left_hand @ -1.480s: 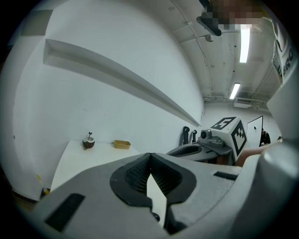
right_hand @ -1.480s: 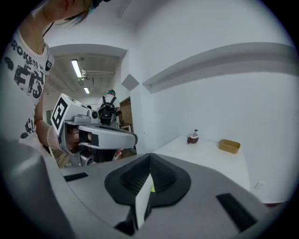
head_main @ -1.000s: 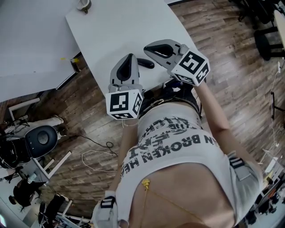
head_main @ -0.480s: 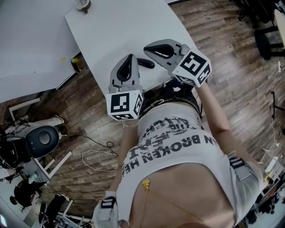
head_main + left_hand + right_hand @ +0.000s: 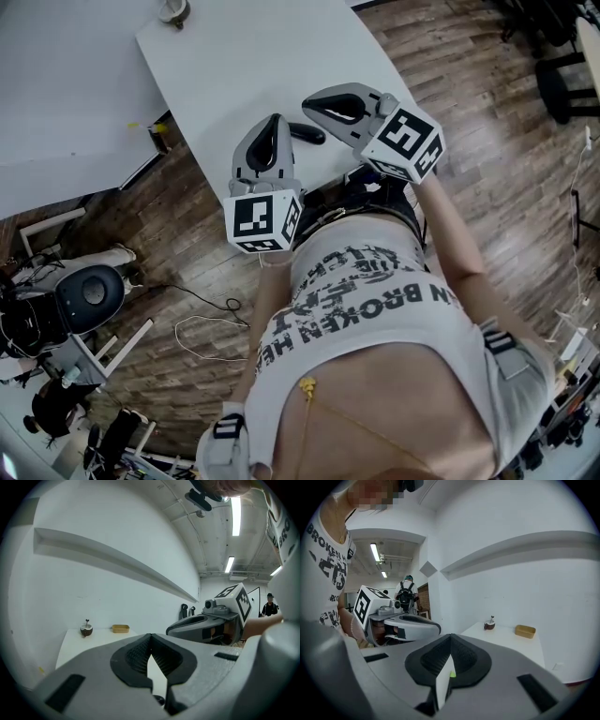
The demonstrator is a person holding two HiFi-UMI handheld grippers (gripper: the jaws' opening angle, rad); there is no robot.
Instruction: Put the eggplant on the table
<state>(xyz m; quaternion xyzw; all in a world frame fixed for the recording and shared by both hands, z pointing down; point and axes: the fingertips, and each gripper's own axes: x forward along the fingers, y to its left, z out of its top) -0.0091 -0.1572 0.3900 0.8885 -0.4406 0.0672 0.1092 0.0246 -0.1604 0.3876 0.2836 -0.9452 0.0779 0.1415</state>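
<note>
Two closed grippers (image 5: 275, 119) (image 5: 307, 101); shirt (image 5: 375, 319) print "BROKEN"

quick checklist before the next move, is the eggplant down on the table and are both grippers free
1. Eggplant lying on the white table: ok, it rests between the two grippers.
2. Left gripper empty: ok, jaws together, nothing between them.
3. Right gripper empty: ok, jaws together, nothing held.
4. Eggplant well back from the near table edge: cannot tell, the grippers hide that edge.
5. Small bowl and yellow tray out of the way: ok, both sit at the far end.
</note>
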